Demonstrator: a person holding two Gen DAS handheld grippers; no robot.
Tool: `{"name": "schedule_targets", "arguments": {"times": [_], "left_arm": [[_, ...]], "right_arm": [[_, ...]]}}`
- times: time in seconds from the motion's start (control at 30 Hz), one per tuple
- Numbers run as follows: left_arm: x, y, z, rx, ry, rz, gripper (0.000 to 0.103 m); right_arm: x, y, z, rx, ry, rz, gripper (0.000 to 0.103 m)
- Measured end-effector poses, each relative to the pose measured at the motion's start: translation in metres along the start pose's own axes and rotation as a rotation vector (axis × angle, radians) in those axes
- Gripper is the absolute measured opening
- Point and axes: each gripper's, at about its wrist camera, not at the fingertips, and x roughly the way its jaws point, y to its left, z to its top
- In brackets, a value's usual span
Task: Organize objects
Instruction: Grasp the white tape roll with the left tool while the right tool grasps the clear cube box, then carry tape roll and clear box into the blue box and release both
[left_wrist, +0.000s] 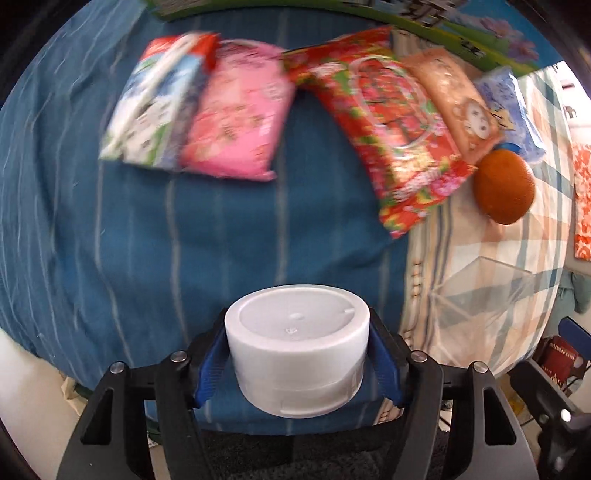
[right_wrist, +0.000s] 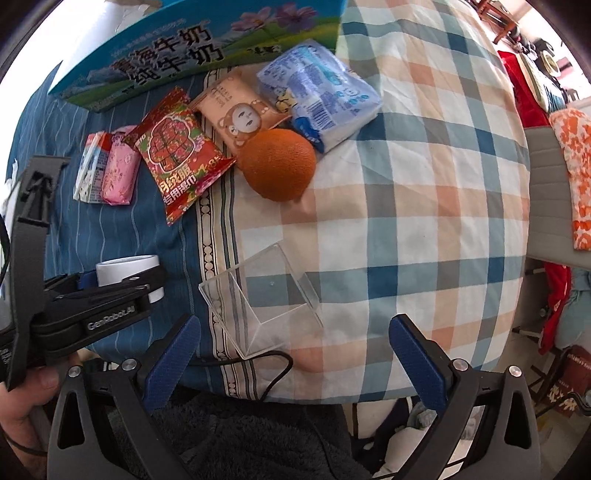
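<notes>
My left gripper (left_wrist: 297, 354) is shut on a white round jar (left_wrist: 297, 343) and holds it over the blue striped cloth; the jar also shows in the right wrist view (right_wrist: 127, 271). A clear plastic box (right_wrist: 258, 295) stands open on the checked cloth, to the right of the jar. My right gripper (right_wrist: 295, 350) is open and empty, just in front of the clear box. Farther back lie an orange (right_wrist: 279, 166), a red wipes pack (right_wrist: 177, 155), a peach monkey pack (right_wrist: 240, 114), a blue tissue pack (right_wrist: 317, 96), a pink pack (right_wrist: 120, 166) and a small carton (right_wrist: 90, 168).
A blue and green milk box (right_wrist: 177, 40) stands at the back. A black cable (right_wrist: 273, 369) hangs at the front edge of the bed. A chair with an orange patterned cloth (right_wrist: 576, 166) stands at the right.
</notes>
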Motion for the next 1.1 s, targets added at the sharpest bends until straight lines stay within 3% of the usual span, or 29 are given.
{"name": "schedule_targets", "arguments": {"times": [0.13,0.27,0.33,0.37,0.4,0.7,1.03,1.1], "left_arm": [[-0.002,0.017,-0.008,-0.033,0.0,0.003,0.066],[-0.004,0.021,-0.012,-0.037,-0.007,0.007,0.066],[-0.006,0.02,-0.013,-0.029,-0.016,0.015,0.066],[-0.009,0.019,-0.013,-0.023,-0.02,0.02,0.066],[-0.011,0.018,-0.014,-0.015,-0.024,0.024,0.066],[-0.033,0.002,-0.017,0.057,-0.068,0.03,0.066],[-0.088,-0.016,-0.012,0.156,-0.179,-0.007,0.065],[-0.109,-0.015,0.008,0.173,-0.213,-0.028,0.065]], "right_arm": [[0.023,0.025,0.003,-0.11,0.067,-0.012,0.103],[0.044,0.034,0.004,-0.132,0.133,-0.04,0.101],[0.052,0.034,0.006,-0.114,0.169,-0.042,0.088],[0.056,0.033,0.008,-0.097,0.181,-0.051,0.074],[0.059,0.03,0.01,-0.075,0.199,-0.048,0.073],[0.051,0.019,0.019,0.031,0.266,0.063,0.071],[0.004,0.005,0.036,0.104,0.23,0.149,0.07],[-0.012,0.002,0.045,0.118,0.206,0.166,0.07]]}}
